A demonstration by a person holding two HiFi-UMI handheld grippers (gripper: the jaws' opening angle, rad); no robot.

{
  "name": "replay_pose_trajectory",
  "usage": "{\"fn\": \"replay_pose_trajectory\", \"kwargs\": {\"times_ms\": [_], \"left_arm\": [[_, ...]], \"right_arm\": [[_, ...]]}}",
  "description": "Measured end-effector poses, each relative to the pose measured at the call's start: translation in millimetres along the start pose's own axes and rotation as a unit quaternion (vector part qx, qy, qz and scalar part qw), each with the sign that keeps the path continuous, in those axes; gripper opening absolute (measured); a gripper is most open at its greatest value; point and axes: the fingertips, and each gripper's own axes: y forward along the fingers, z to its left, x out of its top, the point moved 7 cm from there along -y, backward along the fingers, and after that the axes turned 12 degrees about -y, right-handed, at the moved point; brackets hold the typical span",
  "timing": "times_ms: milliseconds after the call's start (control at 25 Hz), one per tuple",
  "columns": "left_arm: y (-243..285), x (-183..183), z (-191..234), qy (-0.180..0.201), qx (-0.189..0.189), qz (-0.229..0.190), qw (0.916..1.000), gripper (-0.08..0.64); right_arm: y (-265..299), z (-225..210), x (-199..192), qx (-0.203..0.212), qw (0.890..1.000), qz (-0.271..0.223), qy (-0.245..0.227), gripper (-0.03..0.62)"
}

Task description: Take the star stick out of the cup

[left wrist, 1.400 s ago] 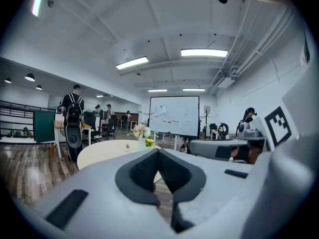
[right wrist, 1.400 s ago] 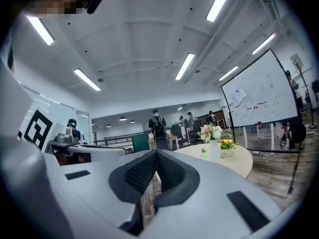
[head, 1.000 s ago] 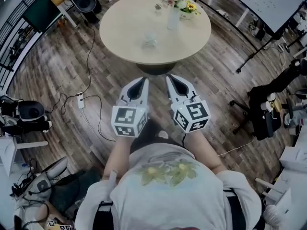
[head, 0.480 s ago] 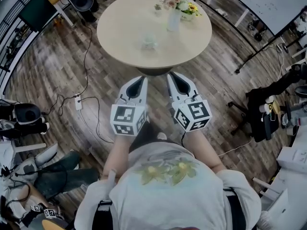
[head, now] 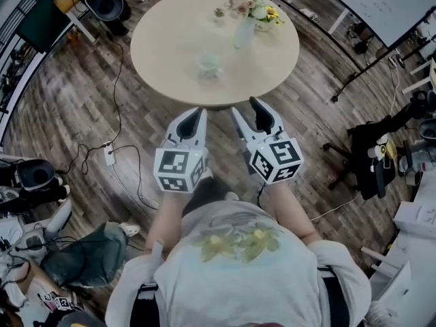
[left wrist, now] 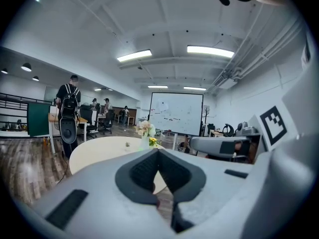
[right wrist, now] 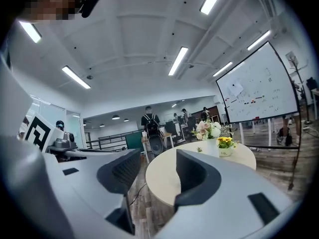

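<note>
Right gripper view shows the right gripper (right wrist: 157, 159) with its jaws opening, already wide apart, and nothing between them; only floor and the table edge show through the gap. Left gripper view shows the left gripper (left wrist: 158, 151) with its two dark pads meeting at the tips, closed on nothing. In the head view both grippers are held side by side in front of the person's chest, near the table's edge but short of it, each carrying its cube of black-and-white square markers.

Ahead stands a round beige table (head: 163, 39) on a floor of dark wood planks (head: 82, 101). The cup (head: 209, 63), small and pale, stands near the middle of the tabletop, well apart from both grippers. Whether the star stick is in it is too small to tell. Farther back on the table is a vase of flowers (head: 245, 24), with a small pot of yellow flowers (head: 272, 14) just beside it.

A white power strip (head: 109, 154) and its cables lie on the floor at the left. A whiteboard (head: 378, 2) stands at the right; its marks are too small to read. A person with a backpack (left wrist: 68, 108) stands beyond the table, and the room's edges are bent and dark from the wide lens.
</note>
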Motion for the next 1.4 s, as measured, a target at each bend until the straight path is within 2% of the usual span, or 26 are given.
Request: {"fn": "replay_pose_trajectory", "kwargs": {"times_ms": [360, 680, 1040, 1400], "left_arm": [[27, 13, 41, 0.006, -0.015, 0.013, 0.9998, 0.003], [43, 22, 78, 0.010, -0.039, 0.027, 0.9988, 0.003], [64, 11, 101, 0.008, -0.060, 0.058, 0.9965, 0.003], [96, 18, 117, 0.011, -0.054, 0.066, 0.9963, 0.003]], "right_arm": [[44, -7, -6, -0.017, 1.000, 0.019, 0.016, 0.221], [76, -7, -12, -0.050, 0.998, 0.029, 0.031, 0.221], [99, -10, -30, -0.067, 0.995, 0.054, 0.051, 0.221], [127, -42, -42, -0.069, 0.992, 0.068, 0.076, 0.221]]}}
